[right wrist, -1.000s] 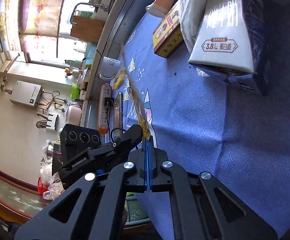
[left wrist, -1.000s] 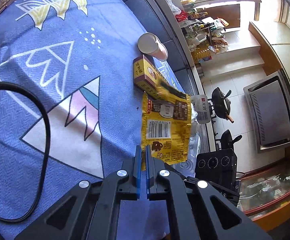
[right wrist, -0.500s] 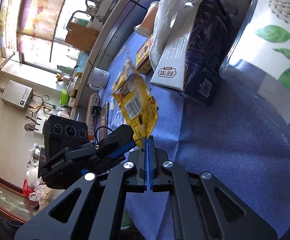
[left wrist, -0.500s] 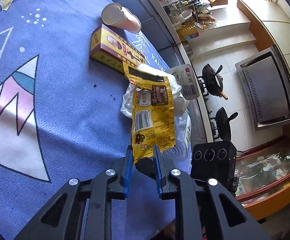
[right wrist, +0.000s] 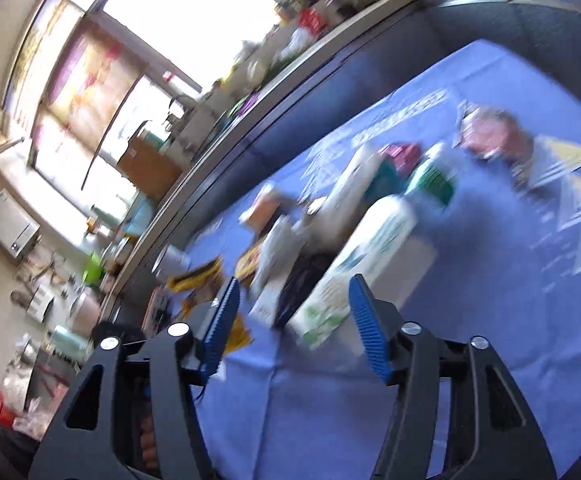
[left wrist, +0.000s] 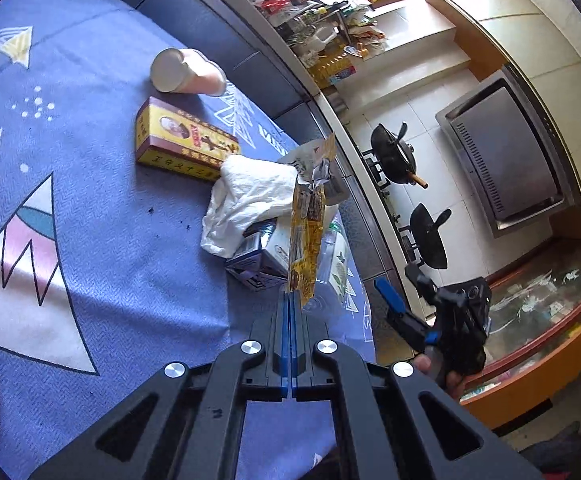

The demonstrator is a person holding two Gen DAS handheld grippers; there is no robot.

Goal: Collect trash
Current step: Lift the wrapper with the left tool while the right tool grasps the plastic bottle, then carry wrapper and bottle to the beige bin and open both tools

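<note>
Left gripper point(left wrist: 291, 305) clamped on yellow snack wrapper point(left wrist: 305, 240), held above blue tablecloth point(left wrist: 90, 220). Right gripper point(right wrist: 292, 320) spread wide apart, gripping nothing, view blurred.

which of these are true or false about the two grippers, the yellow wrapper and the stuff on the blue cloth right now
1. The left gripper is shut on the yellow crinkled snack wrapper. True.
2. The right gripper also grips the wrapper. False: its fingers stand wide apart and hold nothing.
3. The pale pink paper cup stands upright. False: it lies on its side on the blue patterned tablecloth.
4. The flat yellow and brown cardboard box lies between the cup and the crumpled white plastic bag. True.
5. The wrapper lies flat on the tablecloth. False: it hangs raised above it, seen nearly edge on, in front of a dark blue and white carton.
</note>
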